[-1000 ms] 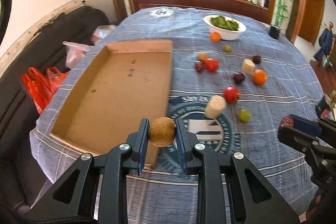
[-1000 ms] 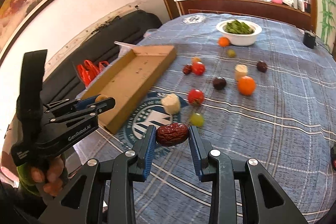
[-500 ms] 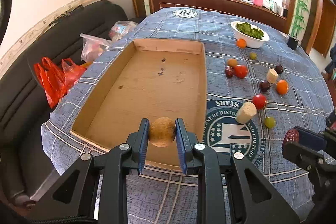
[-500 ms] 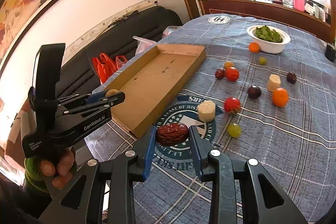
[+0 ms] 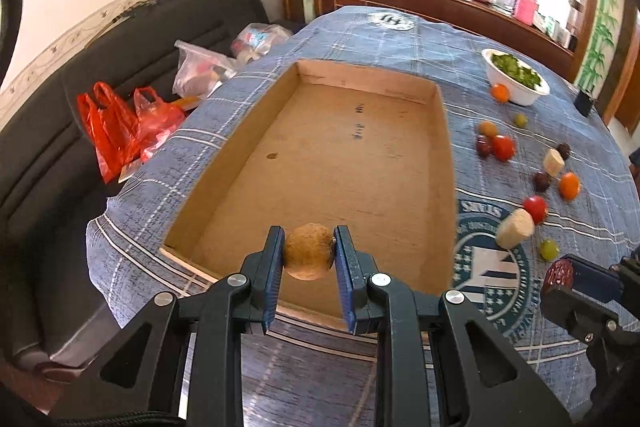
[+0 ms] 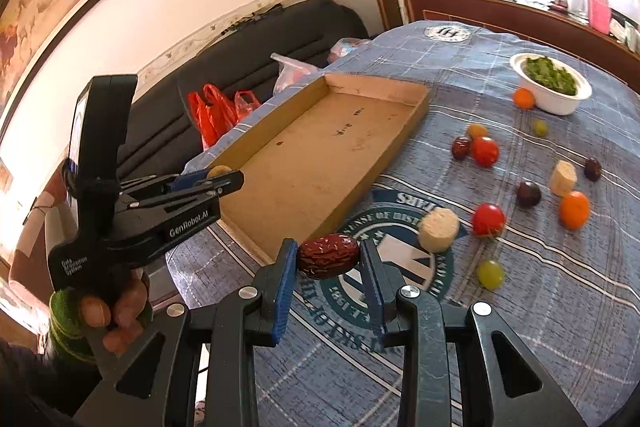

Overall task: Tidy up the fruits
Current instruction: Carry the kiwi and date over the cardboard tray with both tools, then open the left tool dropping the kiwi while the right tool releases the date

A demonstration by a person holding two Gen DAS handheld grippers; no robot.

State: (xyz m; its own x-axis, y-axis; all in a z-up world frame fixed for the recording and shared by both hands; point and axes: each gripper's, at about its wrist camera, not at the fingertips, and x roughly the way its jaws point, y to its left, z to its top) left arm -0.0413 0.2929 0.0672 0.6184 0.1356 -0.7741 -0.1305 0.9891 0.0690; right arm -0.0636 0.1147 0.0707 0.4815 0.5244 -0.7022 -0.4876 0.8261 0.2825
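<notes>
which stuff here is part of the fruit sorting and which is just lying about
Job:
- left tongs shut on brown round fruit
- right tongs shut on red date
- cardboard tray
- loose fruits on the cloth, e.g. red tomato, green grape

Lying about:
- bowl of greens
- red bags
- pink bottle

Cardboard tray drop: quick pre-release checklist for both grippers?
1. Left gripper shut on the brown round fruit: ok.
2. Right gripper shut on the red date: ok.
3. Cardboard tray floor free of fruit: ok.
4. Brown round fruit over the tray's near end: ok in the left wrist view.
5. Red date over the tray: not ok; in the right wrist view it hangs over the blue tablecloth, beside the tray's near corner.
6. Grippers apart from each other: ok.
</notes>
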